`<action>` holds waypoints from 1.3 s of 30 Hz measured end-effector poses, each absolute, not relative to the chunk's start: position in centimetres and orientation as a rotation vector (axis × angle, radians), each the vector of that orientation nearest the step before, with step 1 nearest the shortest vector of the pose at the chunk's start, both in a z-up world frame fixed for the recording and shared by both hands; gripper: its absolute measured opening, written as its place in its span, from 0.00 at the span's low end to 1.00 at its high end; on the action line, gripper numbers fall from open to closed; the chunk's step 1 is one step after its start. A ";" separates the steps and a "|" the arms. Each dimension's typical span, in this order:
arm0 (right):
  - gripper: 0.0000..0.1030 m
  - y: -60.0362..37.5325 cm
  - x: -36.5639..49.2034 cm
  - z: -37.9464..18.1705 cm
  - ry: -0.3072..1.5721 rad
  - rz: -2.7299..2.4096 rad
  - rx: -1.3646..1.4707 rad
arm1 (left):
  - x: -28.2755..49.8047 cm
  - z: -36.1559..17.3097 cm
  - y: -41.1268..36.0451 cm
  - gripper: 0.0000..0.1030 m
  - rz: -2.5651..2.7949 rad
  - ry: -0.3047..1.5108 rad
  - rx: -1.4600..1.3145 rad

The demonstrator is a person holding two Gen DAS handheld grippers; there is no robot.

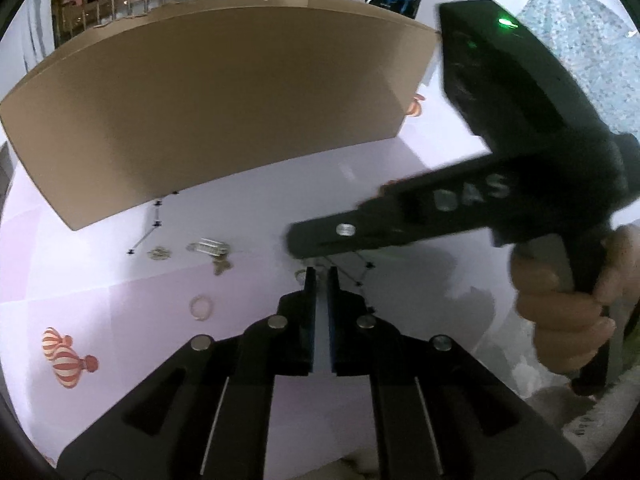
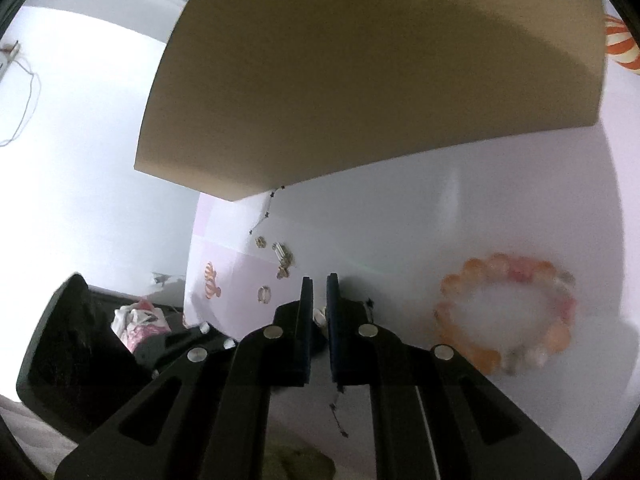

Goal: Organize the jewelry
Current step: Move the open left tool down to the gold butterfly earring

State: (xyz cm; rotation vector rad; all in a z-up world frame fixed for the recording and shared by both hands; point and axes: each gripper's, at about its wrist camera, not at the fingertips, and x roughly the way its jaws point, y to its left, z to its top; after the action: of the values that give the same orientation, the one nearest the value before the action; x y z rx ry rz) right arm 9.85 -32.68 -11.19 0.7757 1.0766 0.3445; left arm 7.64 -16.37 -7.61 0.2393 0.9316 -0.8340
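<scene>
On the pale pink table lie a thin chain with black beads (image 1: 154,224), small gold earrings (image 1: 159,253), a clear piece (image 1: 209,246) and a ring (image 1: 201,306). My left gripper (image 1: 322,273) points down at the table with its jaws shut and nothing visible between them. My right gripper (image 1: 298,242), held by a hand (image 1: 560,320), crosses just above the left tips. In the right wrist view the right gripper (image 2: 320,280) is shut over a second stretch of beaded chain (image 2: 339,412). I cannot tell whether it pinches that chain. A pink and orange bead bracelet (image 2: 508,312) lies to its right.
A large cardboard box (image 1: 224,108) stands on the table just behind the jewelry, with the chain running under its edge. Balloon prints (image 1: 64,356) mark the table cover. The table's left edge (image 2: 192,264) drops off beside the earrings, with bags on the floor below.
</scene>
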 end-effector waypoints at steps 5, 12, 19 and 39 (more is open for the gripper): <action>0.07 -32.6 10.3 -11.2 1.066 0.353 0.788 | 7.5 -8.0 -17.4 0.05 -0.850 0.921 0.251; 0.08 -35.5 7.6 -9.3 0.964 0.284 0.789 | 7.4 -7.4 -16.5 0.23 -0.802 0.854 0.314; 0.08 -36.4 5.5 -9.3 0.947 0.274 0.777 | 7.5 -7.1 -16.8 0.27 -0.838 0.802 0.468; 0.08 -34.1 4.2 -10.3 0.985 0.322 0.648 | 11.4 -6.3 -19.1 0.29 -1.096 0.918 0.714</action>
State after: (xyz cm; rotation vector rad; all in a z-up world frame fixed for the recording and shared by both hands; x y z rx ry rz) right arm 4.16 -34.10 -10.25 0.6479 0.9848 0.3223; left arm 11.37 -19.08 -6.29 0.7141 0.9178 -1.0964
